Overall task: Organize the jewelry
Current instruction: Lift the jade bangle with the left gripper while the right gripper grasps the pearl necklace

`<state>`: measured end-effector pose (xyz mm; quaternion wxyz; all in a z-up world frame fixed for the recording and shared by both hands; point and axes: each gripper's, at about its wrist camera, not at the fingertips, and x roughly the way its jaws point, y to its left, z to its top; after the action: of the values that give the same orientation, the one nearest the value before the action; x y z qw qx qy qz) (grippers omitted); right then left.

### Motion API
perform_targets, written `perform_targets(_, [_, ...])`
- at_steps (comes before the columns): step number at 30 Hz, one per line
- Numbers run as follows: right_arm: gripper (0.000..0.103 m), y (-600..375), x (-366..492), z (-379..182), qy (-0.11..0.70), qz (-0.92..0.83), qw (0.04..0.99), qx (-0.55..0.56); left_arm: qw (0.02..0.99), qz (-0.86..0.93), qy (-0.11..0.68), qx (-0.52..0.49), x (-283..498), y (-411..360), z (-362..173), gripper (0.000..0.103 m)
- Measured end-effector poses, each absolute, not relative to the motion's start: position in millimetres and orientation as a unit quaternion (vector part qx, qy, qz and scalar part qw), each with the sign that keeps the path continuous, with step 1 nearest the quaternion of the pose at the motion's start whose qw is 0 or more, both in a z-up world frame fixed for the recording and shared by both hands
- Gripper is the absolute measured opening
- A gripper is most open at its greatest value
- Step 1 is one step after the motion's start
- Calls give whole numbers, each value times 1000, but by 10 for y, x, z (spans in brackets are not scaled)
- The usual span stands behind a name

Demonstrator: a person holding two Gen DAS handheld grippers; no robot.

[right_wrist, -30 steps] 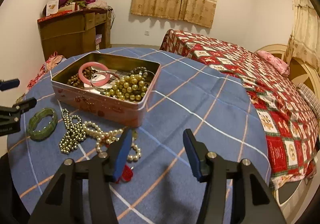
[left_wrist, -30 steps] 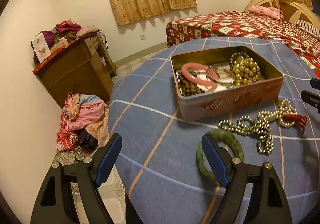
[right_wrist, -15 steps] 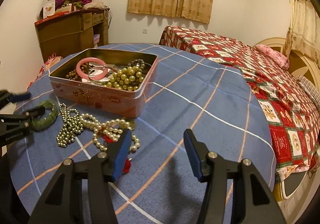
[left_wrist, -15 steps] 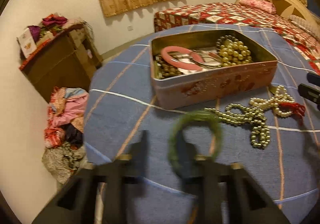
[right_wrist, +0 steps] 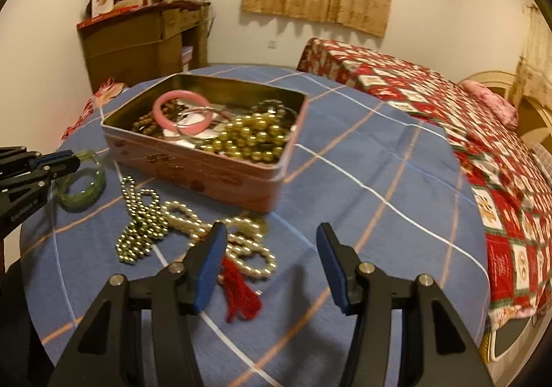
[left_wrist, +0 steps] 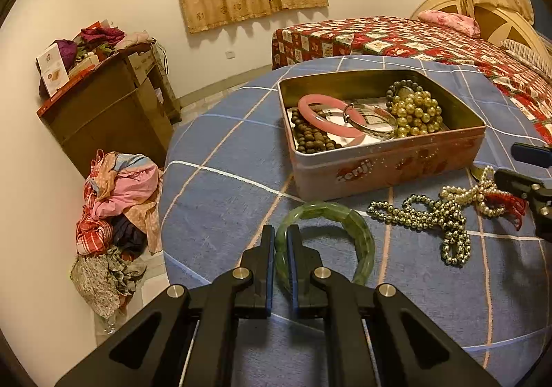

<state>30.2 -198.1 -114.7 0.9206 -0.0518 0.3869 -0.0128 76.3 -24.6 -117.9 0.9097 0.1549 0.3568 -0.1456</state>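
Note:
My left gripper (left_wrist: 281,242) is shut on the near left rim of a green bangle (left_wrist: 358,231), just in front of the pink tin (left_wrist: 386,166). The tin holds a pink bangle (left_wrist: 321,110), a silver bangle, brown beads and gold pearls (left_wrist: 415,110). A gold bead chain (left_wrist: 445,218) and a pearl string with a red tassel (left_wrist: 490,197) lie on the cloth right of the bangle. My right gripper (right_wrist: 272,259) is open above the pearl string (right_wrist: 248,245) and tassel (right_wrist: 239,297). The green bangle (right_wrist: 82,193) and left gripper (right_wrist: 51,162) show at that view's left.
The round table has a blue checked cloth (left_wrist: 224,180). A bed with a red quilt (right_wrist: 448,110) stands behind. A wooden cabinet (left_wrist: 110,114) and a clothes pile on the floor (left_wrist: 114,207) are to the left.
My left gripper moved onto the green bangle's rim and closed on it. My right gripper stayed open and shifted forward over the pearl string.

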Motion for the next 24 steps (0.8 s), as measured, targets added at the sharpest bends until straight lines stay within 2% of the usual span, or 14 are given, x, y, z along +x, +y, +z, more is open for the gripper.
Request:
perform_targets(4, [55, -1957, 387, -1244, 411, -1, 910, -54, 910, -149, 356, 155, 747, -253, -1185, 6])
perform_targets(6, [34, -1964, 373, -1270, 419, 11, 907, -46, 910, -148, 356, 152, 752, -252, -1188, 6])
perform_targets(10, [7, -1969, 253, -1245, 415, 20, 908, -43, 911, -148, 357, 146, 747, -232, -1177, 6])
perform_targets(21, [4, -2069, 59, -1123, 392, 3, 920, -21, 912, -154, 352, 139, 693, -207, -1123, 6])
perform_targets(24, [10, -2112, 138, -1125, 397, 8, 918, -8, 912, -156, 352, 138, 690, -209, -1115, 6])
